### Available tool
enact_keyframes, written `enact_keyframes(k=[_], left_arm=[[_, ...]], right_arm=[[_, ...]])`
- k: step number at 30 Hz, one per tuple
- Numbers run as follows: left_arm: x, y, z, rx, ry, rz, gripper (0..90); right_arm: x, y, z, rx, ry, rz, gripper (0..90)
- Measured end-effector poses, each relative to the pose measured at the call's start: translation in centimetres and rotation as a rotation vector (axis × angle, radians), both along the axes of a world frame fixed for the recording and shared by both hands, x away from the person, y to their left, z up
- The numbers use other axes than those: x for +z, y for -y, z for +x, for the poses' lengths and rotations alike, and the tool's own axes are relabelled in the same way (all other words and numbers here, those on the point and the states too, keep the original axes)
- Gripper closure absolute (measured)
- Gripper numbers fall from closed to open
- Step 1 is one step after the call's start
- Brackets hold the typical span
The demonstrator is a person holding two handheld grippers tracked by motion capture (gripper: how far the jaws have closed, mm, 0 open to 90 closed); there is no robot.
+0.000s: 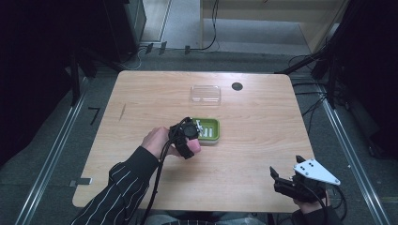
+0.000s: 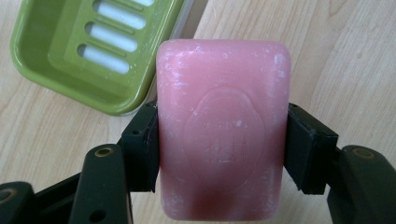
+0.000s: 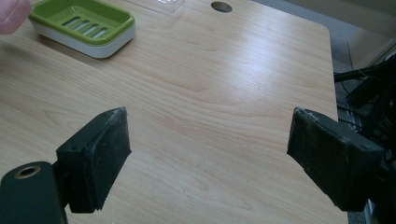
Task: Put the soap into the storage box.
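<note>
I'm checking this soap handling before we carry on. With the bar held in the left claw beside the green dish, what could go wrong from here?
1. The pink soap bar is pinched only by its two narrow sides; it may slip or twist out.
2. It sits beside the green soap dish, near the rim, so lowering it could catch the edge and tip the dish.
3. The clear lid lies apart, behind the dish; a forward sweep of the left claw might knock it.

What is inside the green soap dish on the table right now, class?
The green soap dish holds no soap: its slotted floor is bare, white showing through the slots. The left gripper holds the pink soap bar just beside the dish, hiding part of its rim and the table beneath.
</note>
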State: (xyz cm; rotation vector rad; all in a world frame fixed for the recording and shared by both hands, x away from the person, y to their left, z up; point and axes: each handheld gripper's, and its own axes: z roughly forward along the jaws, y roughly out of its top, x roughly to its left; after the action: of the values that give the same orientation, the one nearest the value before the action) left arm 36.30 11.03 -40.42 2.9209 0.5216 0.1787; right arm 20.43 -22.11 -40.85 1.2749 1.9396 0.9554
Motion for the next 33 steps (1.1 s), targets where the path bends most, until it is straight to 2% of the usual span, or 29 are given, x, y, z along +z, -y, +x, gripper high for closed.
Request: enact_keyframes(k=[9,16,20,33], left_arm=[[0.4,0.7,0.6,-0.037,0.008,0.008,38.9],[0.7,1.1,1.2,-0.057,0.012,-0.002,38.9],[0.8,1.3,1.5,-0.071,0.003,-0.002,38.9],[1.3,1.9,2.7,-0.093,0.022,-0.008,38.9]], right_arm=[[0.0,0.0,0.0,-0.003,0.000,0.001,13.5],[0.0,0.0,0.0,0.002,0.000,0.000,13.5],[0.0,0.0,0.0,0.001,0.002,0.000,13.4],[0.0,0.0,0.0,0.001,0.001,-0.001,13.4]])
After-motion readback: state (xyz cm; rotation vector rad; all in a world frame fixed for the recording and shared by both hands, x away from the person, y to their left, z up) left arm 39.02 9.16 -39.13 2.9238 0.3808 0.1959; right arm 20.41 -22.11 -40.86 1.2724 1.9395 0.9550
